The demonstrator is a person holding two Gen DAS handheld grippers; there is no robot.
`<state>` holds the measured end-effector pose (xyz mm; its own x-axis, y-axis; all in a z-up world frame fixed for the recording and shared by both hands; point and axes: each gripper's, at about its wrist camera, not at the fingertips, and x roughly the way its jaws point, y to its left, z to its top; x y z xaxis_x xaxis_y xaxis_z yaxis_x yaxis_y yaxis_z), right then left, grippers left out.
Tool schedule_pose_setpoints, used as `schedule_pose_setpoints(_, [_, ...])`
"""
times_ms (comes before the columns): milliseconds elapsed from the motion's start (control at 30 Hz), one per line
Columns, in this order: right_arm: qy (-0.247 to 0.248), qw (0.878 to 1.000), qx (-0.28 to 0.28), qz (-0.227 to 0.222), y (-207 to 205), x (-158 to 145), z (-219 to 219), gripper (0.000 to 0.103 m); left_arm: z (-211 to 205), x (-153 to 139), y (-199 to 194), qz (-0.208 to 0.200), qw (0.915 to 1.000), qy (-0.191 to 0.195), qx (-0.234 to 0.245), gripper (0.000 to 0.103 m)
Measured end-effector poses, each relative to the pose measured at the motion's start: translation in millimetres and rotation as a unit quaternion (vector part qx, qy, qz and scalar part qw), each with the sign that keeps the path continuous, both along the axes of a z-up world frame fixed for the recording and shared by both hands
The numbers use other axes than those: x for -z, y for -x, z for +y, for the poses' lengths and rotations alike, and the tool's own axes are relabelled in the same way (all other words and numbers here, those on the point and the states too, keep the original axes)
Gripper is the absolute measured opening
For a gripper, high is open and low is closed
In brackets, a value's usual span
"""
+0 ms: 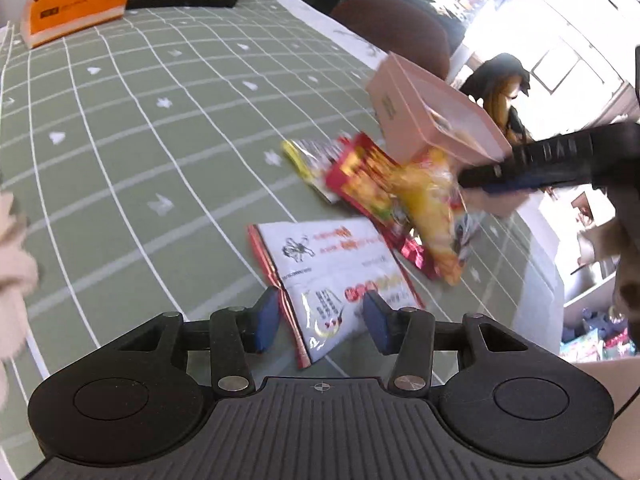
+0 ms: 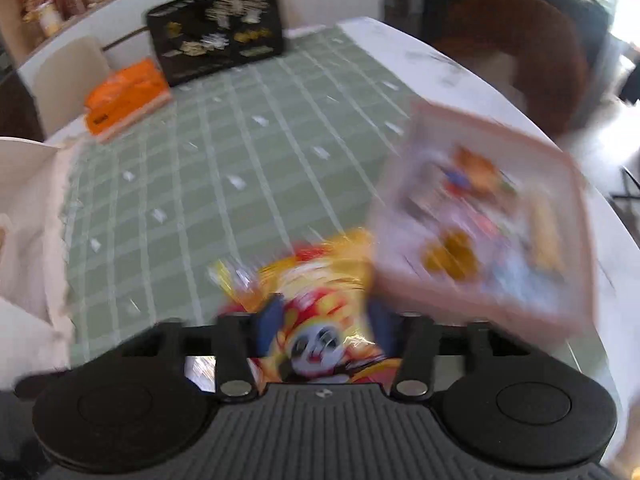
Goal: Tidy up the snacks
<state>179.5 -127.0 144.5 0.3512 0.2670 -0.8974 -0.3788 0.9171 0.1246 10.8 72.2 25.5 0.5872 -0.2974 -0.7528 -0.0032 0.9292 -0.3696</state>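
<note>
On the counter (image 1: 120, 128), covered by a green cloth gridded in white, three glossy foil snack packets are being shown lying flat: a white-and-red packet (image 1: 336, 276), a red packet (image 1: 360, 176) and a silver-yellow packet (image 1: 308, 156). The left tongs (image 1: 320, 320) are being held partly open astride the white-and-red packet's edge. A crinkly yellow packet (image 2: 320, 300) is being gripped by the right tongs (image 2: 324, 320), beside a rigid pink box (image 2: 480, 216).

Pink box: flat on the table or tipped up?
Tipped up. The pink box rests tilted on the pile of snack packets, one end raised clear of the green tablecloth.
</note>
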Motion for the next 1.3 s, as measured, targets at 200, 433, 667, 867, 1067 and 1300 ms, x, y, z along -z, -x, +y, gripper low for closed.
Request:
schedule_pose_setpoints(200, [0.001, 0.998, 0.052, 0.037, 36, 32, -56, 0.036, -19, -6, 21, -0.012, 0.9997, 0.016, 0.016, 0.046])
schedule_pose_setpoints(433, [-0.001, 0.998, 0.054, 0.034, 66, 46, -66, 0.040, -11, -39, 14, -0.103, 0.9942, -0.013, -0.029, 0.044])
schedule_pose_setpoints(667, [0.006, 0.999, 0.037, 0.026, 94, 52, -53, 0.052, -14, -16, -28, -0.058, 0.9967, -0.056, -0.002, 0.044])
schedule_pose_setpoints(867, [0.008, 1.000, 0.023, 0.005, 113, 45, -50, 0.070, -21, -4, -8, -0.034, 0.9978, -0.047, 0.031, 0.041])
schedule_pose_setpoints(1067, [0.005, 1.000, 0.027, 0.012, 118, 50, -48, 0.070, -20, 3, 25, -0.003, 0.9984, 0.012, 0.055, 0.041])
schedule_pose_setpoints(1300, [-0.002, 1.000, 0.020, 0.001, 129, 43, -51, 0.072, 4, -5, 35, -0.023, 0.9985, 0.049, -0.009, 0.041])
